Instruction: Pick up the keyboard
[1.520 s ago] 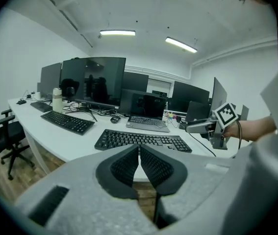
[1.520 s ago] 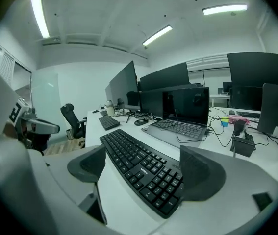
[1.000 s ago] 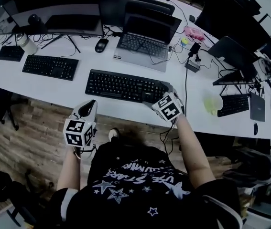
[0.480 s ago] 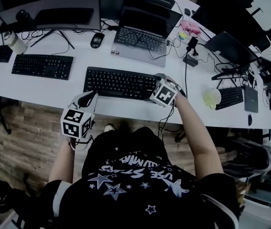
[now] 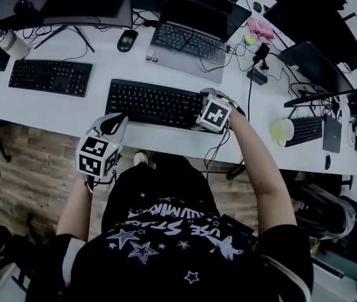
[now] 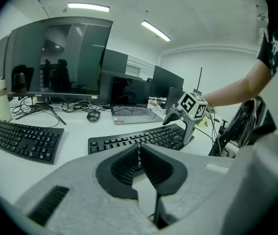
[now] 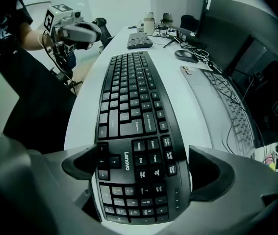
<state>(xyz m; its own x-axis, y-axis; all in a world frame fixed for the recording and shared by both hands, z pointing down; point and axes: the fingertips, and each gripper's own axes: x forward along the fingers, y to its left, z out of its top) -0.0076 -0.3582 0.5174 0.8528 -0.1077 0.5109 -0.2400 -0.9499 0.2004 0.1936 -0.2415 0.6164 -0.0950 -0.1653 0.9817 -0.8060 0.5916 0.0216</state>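
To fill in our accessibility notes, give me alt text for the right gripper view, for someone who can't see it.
The right hand-held gripper straddles the number-pad end of a black keyboard on a white desk, its jaws opening and not gripping it. The left hand-held gripper is held off the desk's edge near the far end.

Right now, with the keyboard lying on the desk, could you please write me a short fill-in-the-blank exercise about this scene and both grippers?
1. The end of the keyboard between the fingers of the right gripper bears the printed word ___.
2. The left gripper has its fingers together and holds ___.
3. In the head view, the black ___ lies just left of the laptop.
Missing words: Lenovo; nothing; mouse.
Note: the right gripper's fingers are opening, with the keyboard end between them.
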